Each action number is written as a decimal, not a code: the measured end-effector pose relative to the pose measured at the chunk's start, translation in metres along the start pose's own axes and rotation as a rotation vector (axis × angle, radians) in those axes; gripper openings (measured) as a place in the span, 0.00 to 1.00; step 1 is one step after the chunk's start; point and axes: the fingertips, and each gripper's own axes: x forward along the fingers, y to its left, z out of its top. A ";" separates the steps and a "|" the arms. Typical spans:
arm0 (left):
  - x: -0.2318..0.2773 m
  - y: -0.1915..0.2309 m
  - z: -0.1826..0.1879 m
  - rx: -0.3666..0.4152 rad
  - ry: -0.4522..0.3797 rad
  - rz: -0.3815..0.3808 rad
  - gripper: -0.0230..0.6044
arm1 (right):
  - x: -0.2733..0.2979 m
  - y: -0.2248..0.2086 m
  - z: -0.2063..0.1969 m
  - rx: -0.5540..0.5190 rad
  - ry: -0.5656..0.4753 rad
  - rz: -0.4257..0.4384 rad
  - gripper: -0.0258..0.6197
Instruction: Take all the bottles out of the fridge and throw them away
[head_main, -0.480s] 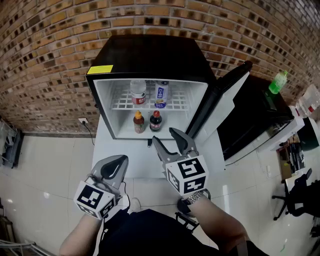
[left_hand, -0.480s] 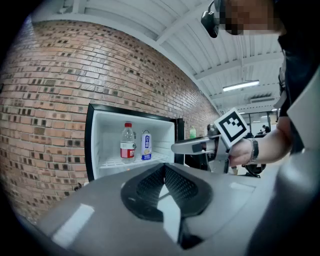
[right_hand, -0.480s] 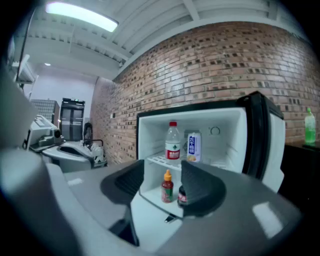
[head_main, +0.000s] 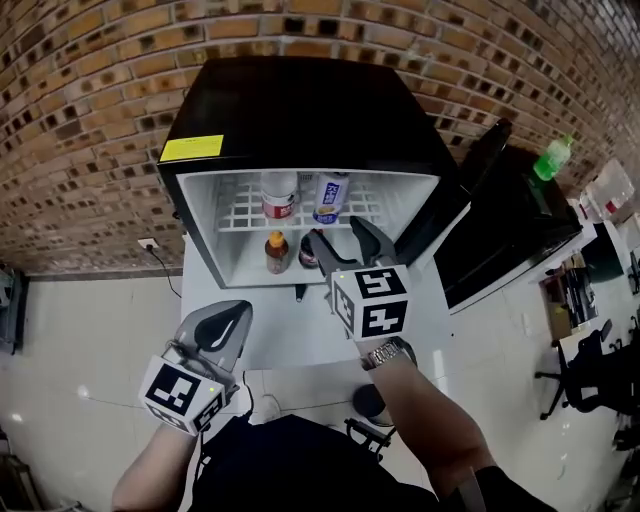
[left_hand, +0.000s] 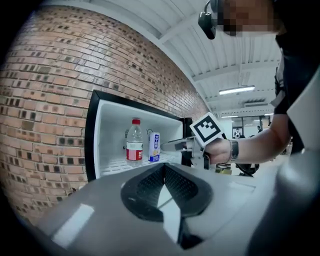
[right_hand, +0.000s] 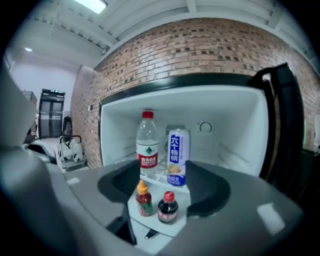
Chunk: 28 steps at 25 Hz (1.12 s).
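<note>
Fridge (head_main: 300, 110) sits on a white worktop (head_main: 300, 335) against a brick wall, with its door (head_main: 470, 190) swung open to the right.

- **Wire shelf (head_main: 240, 215):** the water bottle (head_main: 278, 194) is upright near the middle, red cap and red label. A blue-white can (head_main: 330, 198) stands just right of it.
- **Fridge floor, under the shelf:** the sauce bottle (head_main: 276, 252) has an orange cap. The dark bottle (head_main: 308, 257) with a red cap stands just right of it, partly hidden in the head view by a finger. Both are upright and close together.
- **Right gripper (head_main: 340, 232):** it is at the fridge opening, roughly level. Its fingers are released and spread wide, grasping nothing. In the right gripper view the sauce bottle (right_hand: 143, 198) and dark bottle (right_hand: 167, 207) show in the gap ahead of the right gripper (right_hand: 160, 187). No contact is visible.
- **Left gripper (head_main: 225, 325):** it hangs over the worktop's near left corner, well apart from the fridge. Its fingers are clenched together and empty, as the left gripper view (left_hand: 164, 167) shows.
</note>
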 end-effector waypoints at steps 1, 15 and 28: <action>0.001 0.005 -0.001 -0.002 0.000 -0.003 0.04 | 0.004 0.003 0.001 -0.004 0.000 0.002 0.46; -0.012 0.070 -0.015 -0.032 0.021 0.012 0.04 | 0.084 0.052 0.007 -0.020 0.025 0.015 0.46; -0.041 0.106 -0.027 -0.062 0.032 0.084 0.04 | 0.127 0.041 0.013 -0.012 0.025 -0.078 0.48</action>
